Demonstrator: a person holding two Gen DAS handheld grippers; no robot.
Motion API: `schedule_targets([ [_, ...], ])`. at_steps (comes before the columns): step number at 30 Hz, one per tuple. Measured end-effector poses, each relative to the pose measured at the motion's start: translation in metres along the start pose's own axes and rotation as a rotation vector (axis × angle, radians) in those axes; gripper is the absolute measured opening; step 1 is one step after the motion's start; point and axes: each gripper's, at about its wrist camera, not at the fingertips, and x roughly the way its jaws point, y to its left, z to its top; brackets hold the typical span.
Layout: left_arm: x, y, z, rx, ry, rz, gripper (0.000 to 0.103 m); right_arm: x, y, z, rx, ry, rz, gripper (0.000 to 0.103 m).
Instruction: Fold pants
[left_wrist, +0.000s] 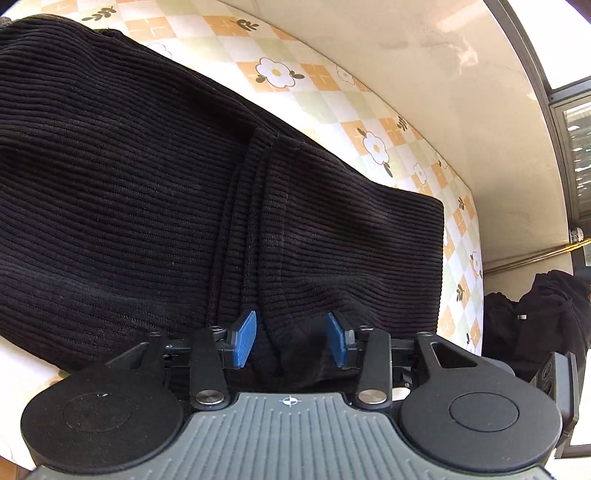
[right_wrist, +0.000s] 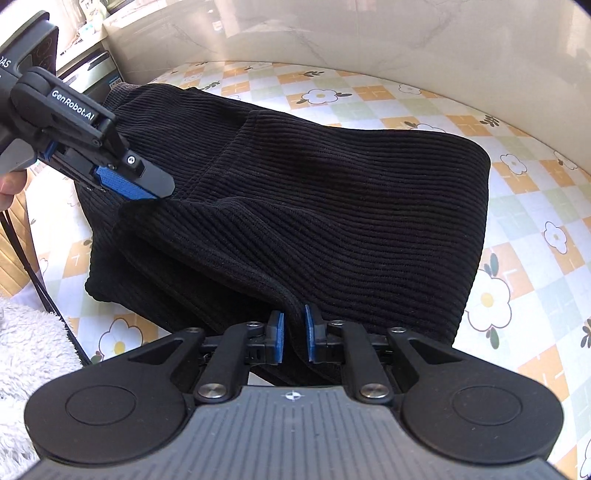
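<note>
In the left wrist view we see the left gripper (left_wrist: 291, 338) with its blue pads (left_wrist: 244, 339) spread apart; a thick fold of the black ribbed pants (left_wrist: 129, 192) lies between them, but the pads do not press on it. The pants are folded and lie on a table cover (left_wrist: 280, 74) with orange and green squares and white flowers. To the right, only this view shows a pale wall (left_wrist: 461, 92), a dark window frame (left_wrist: 565, 122) and a heap of dark cloth (left_wrist: 535, 317) beyond the edge of the table.

In the right wrist view, at the far left, we see the left gripper (right_wrist: 147, 188) from the side, above the left part of the pants (right_wrist: 332, 206); from here we cannot tell how wide it stands. A part of a hand (right_wrist: 9, 190) holds its handle, and below it there is something white and fluffy (right_wrist: 26, 350), which the other view does not show. In the middle, near the bottom, the right gripper (right_wrist: 294, 338) has its pads (right_wrist: 277, 338) close together and pinches the raised edge of the pants. This view shows the whole right border of the pants and more of the flowered table cover (right_wrist: 535, 229) at the right side
</note>
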Motion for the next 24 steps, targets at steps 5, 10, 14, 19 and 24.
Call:
schedule_targets([
  [5, 0.02, 0.004, 0.028, -0.034, -0.03, 0.037, 0.046, -0.001, 0.001, 0.0, 0.006, -0.002, -0.003, 0.014],
  [10, 0.029, -0.003, 0.042, -0.014, -0.058, 0.082, 0.046, -0.002, 0.004, -0.001, 0.003, -0.009, -0.014, 0.018],
  [14, 0.038, -0.006, 0.049, -0.015, -0.068, 0.081, 0.045, -0.003, 0.005, -0.003, 0.008, -0.017, -0.009, 0.022],
  [19, 0.045, -0.016, 0.059, -0.027, -0.074, 0.012, 0.035, -0.002, 0.005, -0.001, 0.008, -0.012, -0.007, 0.022],
  [24, 0.054, -0.012, 0.069, -0.032, -0.085, 0.067, 0.036, -0.001, 0.002, -0.002, 0.03, -0.018, 0.002, 0.022],
])
